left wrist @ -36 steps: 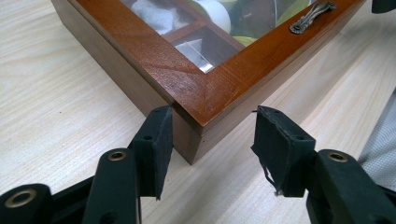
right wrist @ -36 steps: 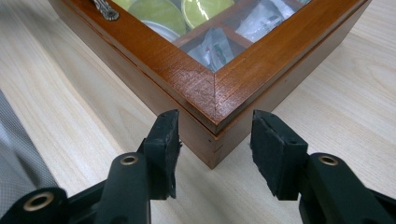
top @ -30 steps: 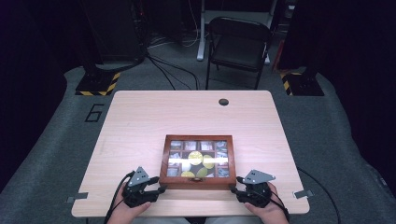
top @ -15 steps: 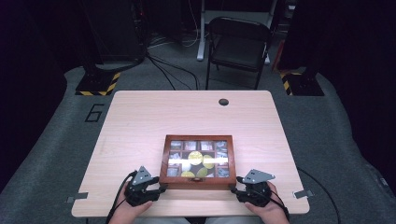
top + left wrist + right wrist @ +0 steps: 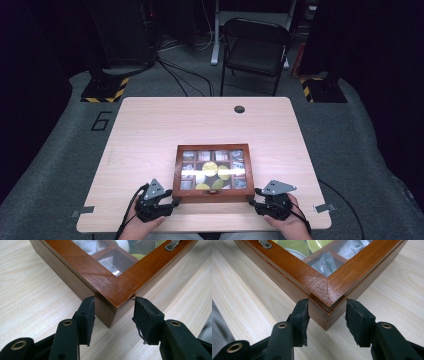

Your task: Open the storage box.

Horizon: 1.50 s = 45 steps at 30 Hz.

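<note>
A light wooden table (image 5: 150,130) stands on grey carpet, with a small dark round grommet (image 5: 239,109) near its far edge. Beyond the table stands a black folding chair (image 5: 255,47), and yellow-and-black striped stand bases sit on the floor to either side.

On the near half of the table, slightly right of centre, lies a reddish-brown wooden tea box (image 5: 214,170) with its glass-paned lid closed. Through the glass, a grid of compartments holds pale sachets and several yellow-green round items. A small metal clasp (image 5: 265,244) sits on the front edge of the lid.

At the box's near left corner is the left gripper (image 5: 170,202), held in the person's left hand (image 5: 137,222). In the left gripper view its two black jaws are spread, straddling the corner of the box (image 5: 110,290); the pads lie just beside the two side walls, and whether they touch cannot be told.

At the near right corner is the right gripper (image 5: 255,202), held in the right hand (image 5: 292,225). In the right gripper view its jaws are likewise spread on either side of the box corner (image 5: 327,292), the left pad close against the front wall, the right one slightly apart from the side wall.

Black cables trail from both grippers toward the table's near edge.
</note>
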Motion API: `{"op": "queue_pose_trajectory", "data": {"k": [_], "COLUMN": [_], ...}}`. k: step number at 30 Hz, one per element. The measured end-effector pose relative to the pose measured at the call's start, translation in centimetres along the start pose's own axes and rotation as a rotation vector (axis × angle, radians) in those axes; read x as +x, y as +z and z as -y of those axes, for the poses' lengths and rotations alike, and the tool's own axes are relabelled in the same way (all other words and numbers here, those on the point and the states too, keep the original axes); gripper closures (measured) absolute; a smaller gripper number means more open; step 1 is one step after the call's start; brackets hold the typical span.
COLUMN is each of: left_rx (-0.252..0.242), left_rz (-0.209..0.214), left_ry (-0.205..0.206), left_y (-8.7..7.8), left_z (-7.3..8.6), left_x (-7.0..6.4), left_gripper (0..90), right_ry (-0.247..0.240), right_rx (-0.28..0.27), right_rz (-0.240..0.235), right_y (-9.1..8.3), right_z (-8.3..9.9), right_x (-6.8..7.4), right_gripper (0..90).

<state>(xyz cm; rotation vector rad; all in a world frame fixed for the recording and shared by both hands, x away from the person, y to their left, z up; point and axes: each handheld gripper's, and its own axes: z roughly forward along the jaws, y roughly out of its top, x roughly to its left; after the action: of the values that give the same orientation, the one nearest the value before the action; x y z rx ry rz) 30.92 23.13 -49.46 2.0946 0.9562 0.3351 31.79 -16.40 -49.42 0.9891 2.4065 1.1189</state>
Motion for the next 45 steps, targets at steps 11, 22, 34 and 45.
{"op": "queue_pose_trajectory", "data": {"k": [11,22,34,45], "left_rx": [-0.028,-0.064,-0.116,-0.196], "left_rz": [-0.012,0.007,-0.004,-0.021], "left_ry": [0.004,-0.008,-0.007,0.004], "left_y": [-0.3,-0.6,-1.7,-3.1], "left_z": [-0.2,-0.5,-2.3,-5.1], "left_x": [-0.1,0.0,0.3,1.1], "left_gripper": [53.9,54.1,47.7,46.3], "right_ry": [0.009,0.017,0.025,-0.012], "right_rx": [-0.042,-0.064,-0.112,-0.170], "right_rz": [0.027,0.027,0.033,0.045], "right_y": [-0.3,-0.4,-1.3,-2.4], "right_z": [-0.3,-0.5,-2.1,-4.9], "right_x": [0.5,0.5,-0.4,-1.4], "right_gripper": [56.0,56.0,50.0,48.2]}}
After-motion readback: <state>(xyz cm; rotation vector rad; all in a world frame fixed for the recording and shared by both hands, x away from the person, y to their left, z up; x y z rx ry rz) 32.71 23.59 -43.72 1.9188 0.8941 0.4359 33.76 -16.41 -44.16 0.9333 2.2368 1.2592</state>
